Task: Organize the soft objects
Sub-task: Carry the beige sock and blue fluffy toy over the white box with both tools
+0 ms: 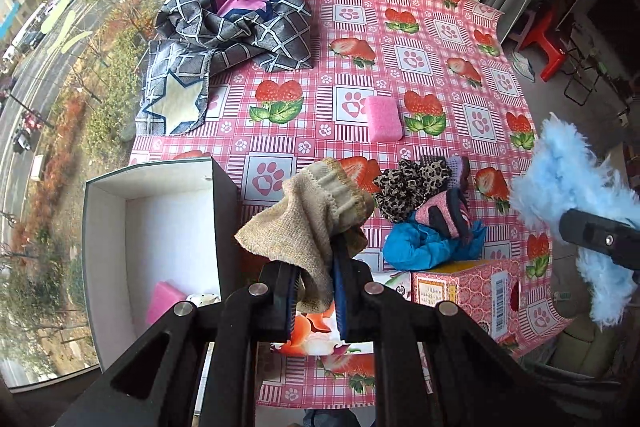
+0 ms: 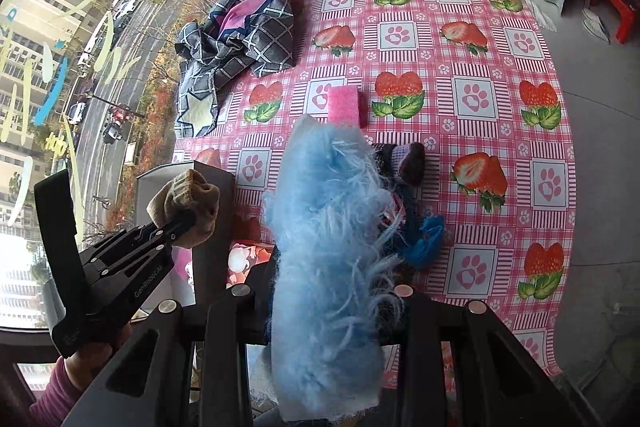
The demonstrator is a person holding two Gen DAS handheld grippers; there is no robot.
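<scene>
Aloft, left gripper [image 1: 314, 291] pinching beige sock [image 1: 304, 215]; right gripper [image 2: 328, 291] clamping blue fluff [image 2: 328, 227]

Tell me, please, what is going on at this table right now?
A person is sorting soft things with two handheld grippers. The left gripper is shut on a beige sock, held above the table beside an open box that already holds a pink sponge. The right gripper grips a fluffy blue cloth. Another pink sponge, a leopard-print piece and a crumpled checked cloth lie on the tablecloth.
</scene>
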